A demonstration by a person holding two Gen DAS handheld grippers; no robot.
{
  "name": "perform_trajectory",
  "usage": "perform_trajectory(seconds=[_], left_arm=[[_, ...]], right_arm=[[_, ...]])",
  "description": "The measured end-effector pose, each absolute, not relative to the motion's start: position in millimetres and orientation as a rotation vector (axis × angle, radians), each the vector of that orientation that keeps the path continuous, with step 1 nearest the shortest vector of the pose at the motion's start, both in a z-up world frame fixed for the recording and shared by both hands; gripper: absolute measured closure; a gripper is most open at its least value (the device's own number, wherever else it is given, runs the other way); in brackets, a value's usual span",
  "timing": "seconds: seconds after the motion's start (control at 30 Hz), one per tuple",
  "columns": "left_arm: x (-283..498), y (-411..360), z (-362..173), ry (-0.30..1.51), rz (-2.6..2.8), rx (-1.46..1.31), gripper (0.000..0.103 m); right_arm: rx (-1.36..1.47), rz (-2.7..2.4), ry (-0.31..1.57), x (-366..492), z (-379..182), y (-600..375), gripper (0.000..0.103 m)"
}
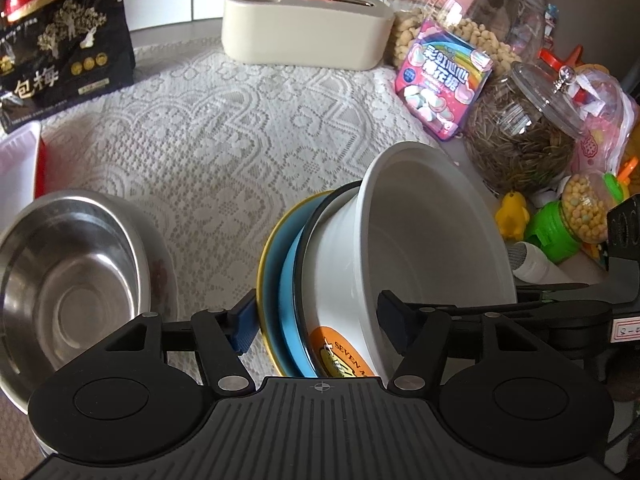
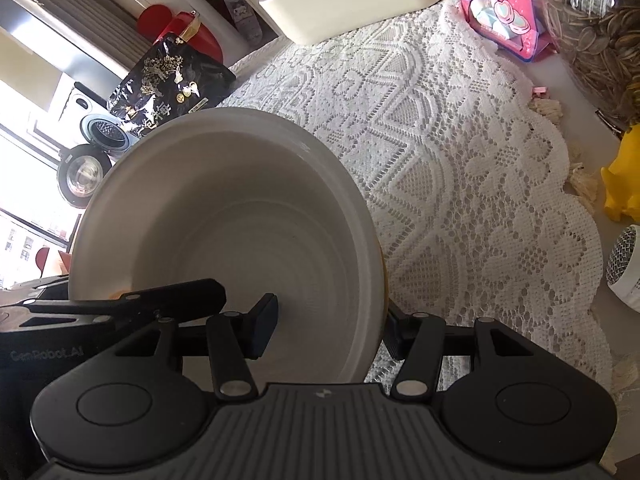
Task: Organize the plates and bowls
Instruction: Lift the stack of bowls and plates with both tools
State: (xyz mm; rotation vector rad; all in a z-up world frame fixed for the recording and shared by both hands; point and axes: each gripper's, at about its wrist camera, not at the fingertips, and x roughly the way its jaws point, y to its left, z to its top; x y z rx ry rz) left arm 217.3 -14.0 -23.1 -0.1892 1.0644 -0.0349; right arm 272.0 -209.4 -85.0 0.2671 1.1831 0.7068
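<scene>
My left tongs point(image 1: 316, 322) clamp the tilted stack just beside the steel bowl point(image 1: 68, 280), my right tongs point(image 2: 328, 328) pinch the white bowl point(image 2: 228, 240)'s slick, breakable rim.

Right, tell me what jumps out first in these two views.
The tilted stack of dishes clamped in the left gripper dominates: a white bowl nested against a blue plate and a yellow-rimmed plate. The right gripper straddles the bowl's rim from the other side. An empty steel bowl sits at lower left on the lace tablecloth, with snack jars crowding the right edge.
</scene>
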Motion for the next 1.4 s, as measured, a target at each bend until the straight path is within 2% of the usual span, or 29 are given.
perform_trajectory(seconds=[1.1,1.27,1.4], left_arm=[[222.4,-14.9,-26.9,1.078,-0.012,-0.178,0.036],[225.4,-1.9,-34.9,1.095,-0.016,-0.211,0.036],[226.6,10.9,-39.4,1.123,-0.029,-0.268,0.038]], right_arm=[[0.312,0.709,1.205,275.1,-87.7,-210.9,0.048],[0.270,0.698,1.192,273.9,-81.5,-204.1,0.054],[0.212,0.678,1.166,271.4,-74.6,-193.5,0.054]])
